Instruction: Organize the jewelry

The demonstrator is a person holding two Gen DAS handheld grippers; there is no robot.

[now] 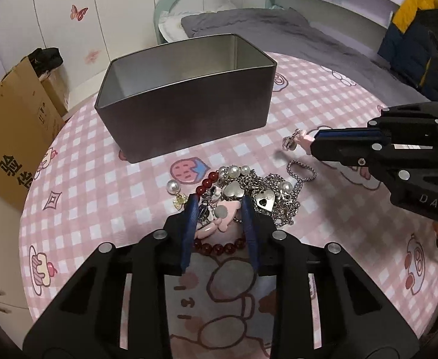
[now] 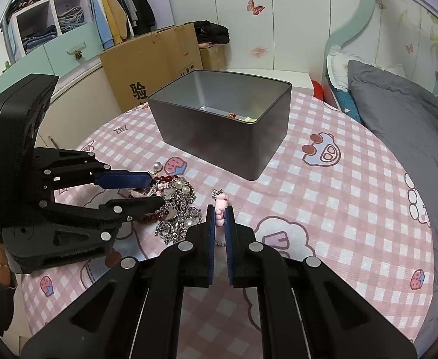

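A pile of jewelry (image 1: 257, 191) lies on the pink checked tablecloth: silver chains, pearls, heart pendants, a dark red bead bracelet (image 1: 219, 248) and pink charms. My left gripper (image 1: 220, 206) is open, its blue fingers straddling a pink charm (image 1: 219, 223) in the pile. My right gripper (image 2: 220, 214) is shut on a pink charm keychain (image 2: 220, 206) beside the pile; it also shows in the left wrist view (image 1: 301, 139). A dark metal tin (image 2: 219, 146) stands open behind the pile, with a few beads (image 2: 242, 117) inside.
The round table's cloth (image 2: 353, 209) is edged by a grey bed (image 2: 413, 137) on the right. Cardboard boxes (image 2: 150, 68) and wardrobes stand beyond the far edge on the left.
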